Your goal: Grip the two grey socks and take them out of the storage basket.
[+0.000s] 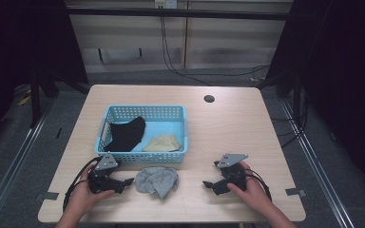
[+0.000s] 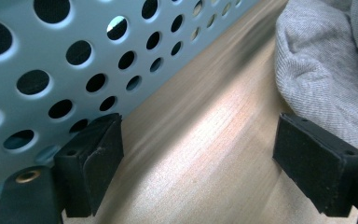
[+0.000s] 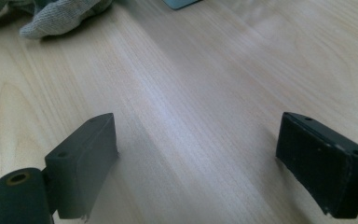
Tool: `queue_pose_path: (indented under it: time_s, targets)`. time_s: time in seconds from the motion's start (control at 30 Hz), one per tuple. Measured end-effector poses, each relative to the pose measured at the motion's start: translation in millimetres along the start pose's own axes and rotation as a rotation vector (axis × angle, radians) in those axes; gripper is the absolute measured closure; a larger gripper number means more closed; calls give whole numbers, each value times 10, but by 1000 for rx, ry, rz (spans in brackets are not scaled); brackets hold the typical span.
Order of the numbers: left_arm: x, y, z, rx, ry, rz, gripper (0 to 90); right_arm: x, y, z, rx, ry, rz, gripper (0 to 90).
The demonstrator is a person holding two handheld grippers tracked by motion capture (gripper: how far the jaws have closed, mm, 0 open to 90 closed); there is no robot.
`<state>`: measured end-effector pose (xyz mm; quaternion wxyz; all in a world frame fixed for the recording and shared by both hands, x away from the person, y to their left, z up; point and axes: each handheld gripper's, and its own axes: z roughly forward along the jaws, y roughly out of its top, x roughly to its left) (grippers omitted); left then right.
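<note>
A blue perforated basket (image 1: 103,129) sits at the table's (image 1: 228,128) centre-left. Inside it, a black cloth (image 1: 126,133) lies toward nine o'clock, a cream cloth (image 1: 163,142) toward four o'clock. A round hole (image 1: 209,99) pierces the tabletop toward one o'clock.

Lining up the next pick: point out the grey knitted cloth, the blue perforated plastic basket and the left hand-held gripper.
Grey knitted cloth (image 1: 158,180): high view, middle of the crumpled heap.
Blue perforated plastic basket (image 1: 142,156): high view, near wall.
Left hand-held gripper (image 1: 126,185): high view, midway between its open jaw tips.
</note>
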<state>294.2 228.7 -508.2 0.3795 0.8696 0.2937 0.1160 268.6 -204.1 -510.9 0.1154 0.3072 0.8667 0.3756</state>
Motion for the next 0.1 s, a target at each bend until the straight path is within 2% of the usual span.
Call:
queue_pose_path:
  time_s: [0.1]
  targets:
    - [0, 6, 0, 4, -4, 1, 154, 0, 0, 1, 0, 1, 0, 118]
